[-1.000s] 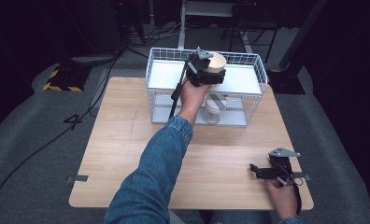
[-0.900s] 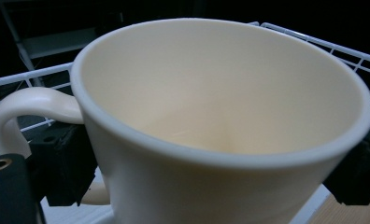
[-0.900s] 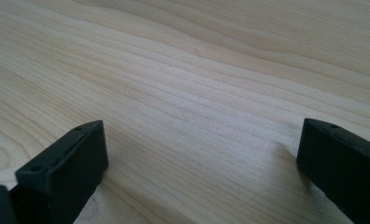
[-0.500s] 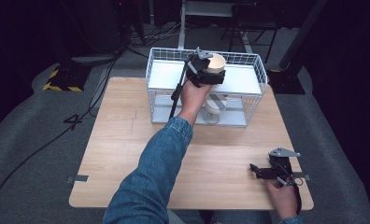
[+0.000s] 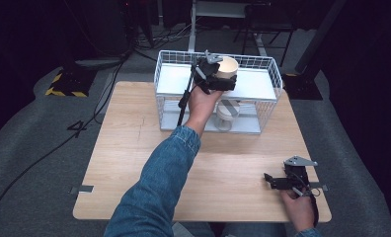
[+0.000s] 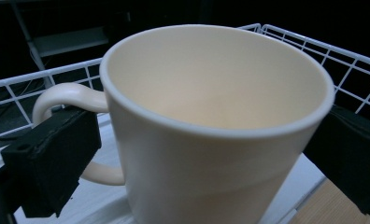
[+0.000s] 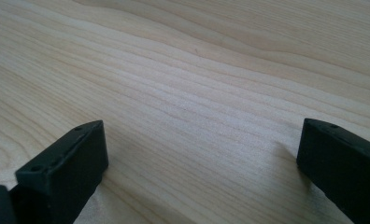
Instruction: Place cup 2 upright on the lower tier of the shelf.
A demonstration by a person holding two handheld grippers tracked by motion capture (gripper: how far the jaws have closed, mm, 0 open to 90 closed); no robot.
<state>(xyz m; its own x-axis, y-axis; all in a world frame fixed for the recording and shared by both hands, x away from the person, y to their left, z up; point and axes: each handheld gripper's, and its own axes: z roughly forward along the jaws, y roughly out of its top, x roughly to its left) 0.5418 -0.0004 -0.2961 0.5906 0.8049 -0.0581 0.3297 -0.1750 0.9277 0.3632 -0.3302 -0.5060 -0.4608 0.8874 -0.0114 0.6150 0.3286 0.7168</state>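
Left gripper point(image 5: 222, 76) pinches cream mug point(image 5: 226, 67) between its 2 jaws, over wire rack's point(image 5: 262, 64) top shelf. Right gripper point(image 5: 271, 180) spread wide, near right on table point(image 5: 129, 148).

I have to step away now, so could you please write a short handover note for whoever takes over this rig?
Left gripper: shut on the cream ceramic mug with a handle, jaws on opposite sides of its body, held upright at the top shelf of the white wire rack. Whether the mug's base touches the shelf cannot be told.
Right gripper: open, holding nothing, low over the light wooden table near its front right corner.
A second pale cup sits on the rack's lower shelf.
Done: mug picked up and brought to the rack.
Left: probably set it down, release, withdraw.
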